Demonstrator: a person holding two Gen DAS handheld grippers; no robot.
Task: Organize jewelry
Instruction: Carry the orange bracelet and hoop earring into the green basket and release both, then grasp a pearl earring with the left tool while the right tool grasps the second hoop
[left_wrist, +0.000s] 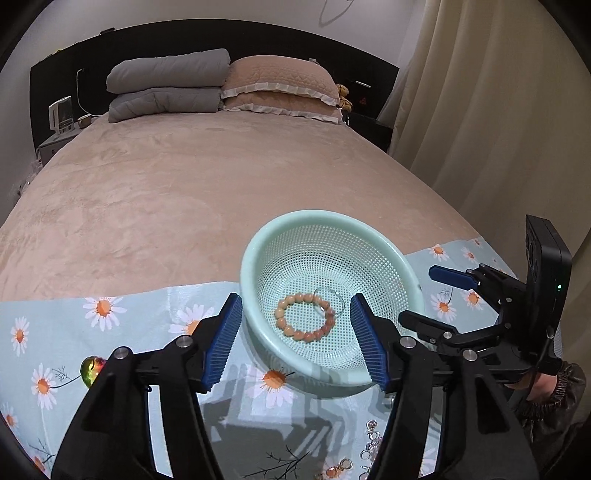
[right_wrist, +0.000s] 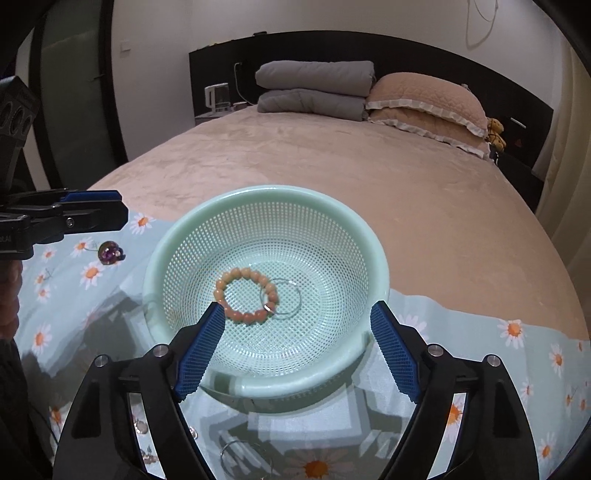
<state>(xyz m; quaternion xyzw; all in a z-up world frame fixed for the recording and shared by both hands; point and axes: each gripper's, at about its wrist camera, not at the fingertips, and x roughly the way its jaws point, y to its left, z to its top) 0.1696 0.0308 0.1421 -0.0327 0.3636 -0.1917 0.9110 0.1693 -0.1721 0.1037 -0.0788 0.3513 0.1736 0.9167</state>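
Note:
A mint-green mesh basket (left_wrist: 255, 258) (right_wrist: 173, 236) stands on a daisy-print cloth (left_wrist: 122, 332) (right_wrist: 480, 332) on the bed. In it lie an orange bead bracelet (left_wrist: 295, 332) (right_wrist: 236, 275) and a thin silver ring bangle (left_wrist: 341, 301) (right_wrist: 293, 295). My left gripper (left_wrist: 295, 332) is open and empty, its jaws either side of the basket's near left rim. My right gripper (right_wrist: 295, 343) is open and empty, over the basket's near rim. A glassy iridescent bead (left_wrist: 90, 369) (right_wrist: 109, 253) lies on the cloth to the left. A crystal chain (left_wrist: 371, 439) and other small pieces (right_wrist: 236, 454) lie in front of the basket.
The pink bed (left_wrist: 166, 203) stretches behind, with a folded grey duvet (left_wrist: 166, 88) and pink pillows (left_wrist: 280, 85) at the headboard. A curtain (left_wrist: 498, 110) hangs to the right. A nightstand with a kettle (left_wrist: 61, 114) stands at the far left.

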